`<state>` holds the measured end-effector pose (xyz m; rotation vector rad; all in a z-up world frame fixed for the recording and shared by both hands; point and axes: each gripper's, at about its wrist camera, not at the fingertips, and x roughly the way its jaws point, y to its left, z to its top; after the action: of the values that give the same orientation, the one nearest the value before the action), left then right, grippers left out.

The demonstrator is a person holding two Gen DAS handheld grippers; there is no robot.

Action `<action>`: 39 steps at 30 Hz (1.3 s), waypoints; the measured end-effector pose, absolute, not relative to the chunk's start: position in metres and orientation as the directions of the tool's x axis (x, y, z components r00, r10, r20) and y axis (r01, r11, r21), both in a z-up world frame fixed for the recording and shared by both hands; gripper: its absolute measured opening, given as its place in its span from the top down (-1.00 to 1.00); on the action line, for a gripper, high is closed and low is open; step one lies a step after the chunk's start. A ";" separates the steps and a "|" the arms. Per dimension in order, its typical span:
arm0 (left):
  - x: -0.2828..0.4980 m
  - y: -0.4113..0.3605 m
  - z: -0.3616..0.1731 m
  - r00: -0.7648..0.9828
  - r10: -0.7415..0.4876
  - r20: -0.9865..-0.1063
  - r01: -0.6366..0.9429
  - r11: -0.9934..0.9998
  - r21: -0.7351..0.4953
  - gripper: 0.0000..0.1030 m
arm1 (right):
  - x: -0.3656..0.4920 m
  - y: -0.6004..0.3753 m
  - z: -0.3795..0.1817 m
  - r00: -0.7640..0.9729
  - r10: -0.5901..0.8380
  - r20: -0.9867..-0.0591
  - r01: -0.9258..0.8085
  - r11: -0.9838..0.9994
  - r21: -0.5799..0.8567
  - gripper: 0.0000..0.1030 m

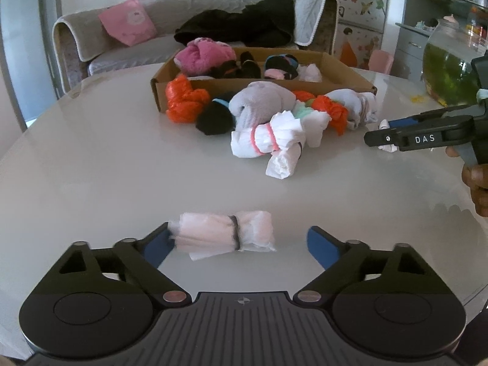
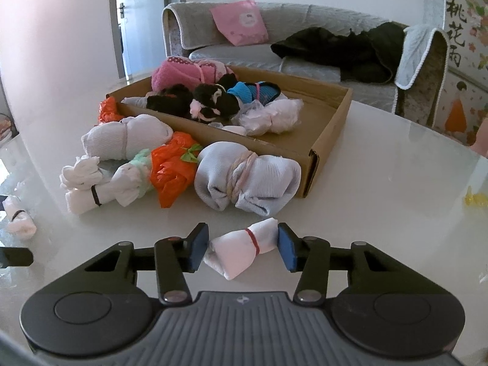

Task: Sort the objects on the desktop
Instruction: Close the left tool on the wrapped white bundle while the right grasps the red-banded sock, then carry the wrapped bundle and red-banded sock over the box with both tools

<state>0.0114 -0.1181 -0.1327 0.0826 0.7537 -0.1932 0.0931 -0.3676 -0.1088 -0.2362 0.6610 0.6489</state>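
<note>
We hold our left gripper (image 1: 239, 242) spread wide around a soft crinkly white roll (image 1: 224, 234) cinched by 1 dark band on the glossy table (image 1: 106, 167), while our right gripper (image 2: 243, 248), marked "DAS", brackets a small red-banded white bundle (image 2: 241, 248) before the cardboard tray (image 2: 323, 140), pads touching its ends.

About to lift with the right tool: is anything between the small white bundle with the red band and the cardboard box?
Yes. The grey-blue sock bundle lies on the table directly between the small white bundle and the cardboard box, beside an orange bag.
</note>
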 end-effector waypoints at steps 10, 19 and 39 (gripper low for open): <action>0.013 -0.113 -0.129 0.715 -0.148 -0.683 0.199 0.980 -0.005 -0.42 | 0.095 -0.376 -0.110 0.614 0.474 -0.632 -0.603 0.798 0.013 0.15; 0.012 -0.106 -0.120 0.719 -0.155 -0.678 0.194 0.981 -0.019 -0.38 | 0.094 -0.385 -0.107 0.624 0.474 -0.621 -0.582 0.813 0.035 0.17; 0.095 -0.103 0.013 0.759 -0.208 -0.617 0.275 0.961 0.014 -0.39 | 0.135 -0.385 0.025 0.693 0.509 -0.510 -0.545 0.834 0.090 0.17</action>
<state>0.0954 -0.1027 0.0126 0.1060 0.6592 -0.2631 0.1350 -0.3847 0.0252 -0.0703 0.5486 0.5888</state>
